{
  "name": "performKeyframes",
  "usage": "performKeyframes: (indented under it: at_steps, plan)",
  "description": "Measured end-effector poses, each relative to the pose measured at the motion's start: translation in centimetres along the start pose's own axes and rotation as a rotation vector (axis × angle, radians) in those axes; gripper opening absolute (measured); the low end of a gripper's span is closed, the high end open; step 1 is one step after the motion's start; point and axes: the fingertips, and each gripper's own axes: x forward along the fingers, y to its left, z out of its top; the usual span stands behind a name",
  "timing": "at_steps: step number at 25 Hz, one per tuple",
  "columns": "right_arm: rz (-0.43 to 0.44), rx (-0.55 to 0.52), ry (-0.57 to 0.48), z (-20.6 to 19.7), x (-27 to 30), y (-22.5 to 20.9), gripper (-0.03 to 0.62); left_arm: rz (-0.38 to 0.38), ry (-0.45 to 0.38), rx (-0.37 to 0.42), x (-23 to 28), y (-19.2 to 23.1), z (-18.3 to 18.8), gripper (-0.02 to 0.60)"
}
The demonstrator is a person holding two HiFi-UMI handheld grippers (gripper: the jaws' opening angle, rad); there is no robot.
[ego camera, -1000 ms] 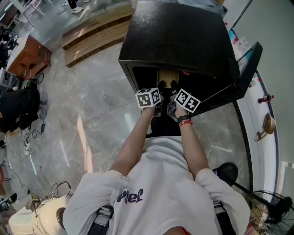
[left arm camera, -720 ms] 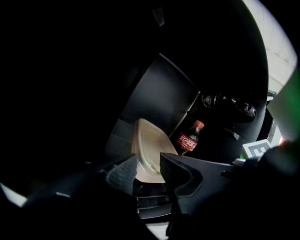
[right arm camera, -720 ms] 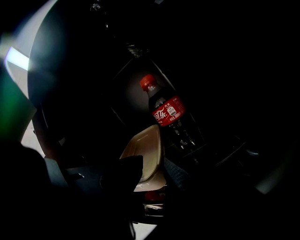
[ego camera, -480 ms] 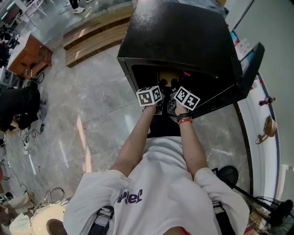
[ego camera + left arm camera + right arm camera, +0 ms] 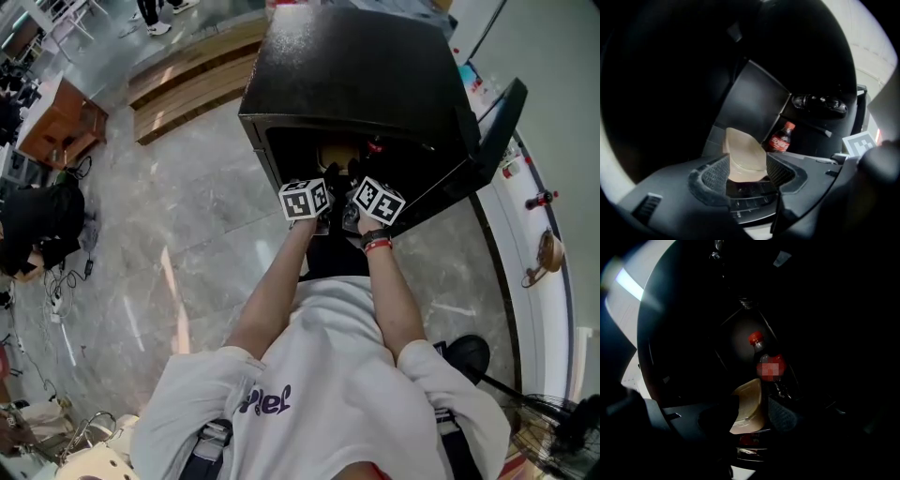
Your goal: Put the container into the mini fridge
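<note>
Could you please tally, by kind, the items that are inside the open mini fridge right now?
Beige container: 1
Red-capped bottle: 1
Total inside the mini fridge: 2

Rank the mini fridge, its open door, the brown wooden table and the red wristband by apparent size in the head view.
1. mini fridge, clearly largest.
2. open door and brown wooden table: too close to separate; the door shows nearly edge-on and the table stands farther off.
3. red wristband, smallest.
</note>
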Motion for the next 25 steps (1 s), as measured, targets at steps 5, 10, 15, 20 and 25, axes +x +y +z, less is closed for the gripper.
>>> performKeyframes:
  at_steps: [5,10,15,20,25]
  plan:
    - [-0.017,-0.005,0.014,1.6,-3.5,0.8,0.189,-0.011,0.017,0.021,-2.9,-2.8,0.7,0.238]
    - [-0.017,-0.01,0.029,3.6,-7.0,3.4,0.182,-0.005,0.024,0.033,-6.5,-5.2,2.8,0.238]
    - [-0.012,-0.044,0.058,4.6,-10.7,6.4,0.181,0.002,0.028,0.039,-11.0,-6.9,4.7,0.236]
    - [-0.027,-0.053,0.086,4.9,-13.9,8.2,0.182,0.006,0.048,0.054,-15.1,-7.9,6.0,0.236]
    - [-0.026,-0.076,0.109,5.8,-16.6,10.3,0.181,0.009,0.038,0.062,-18.6,-8.8,8.1,0.229]
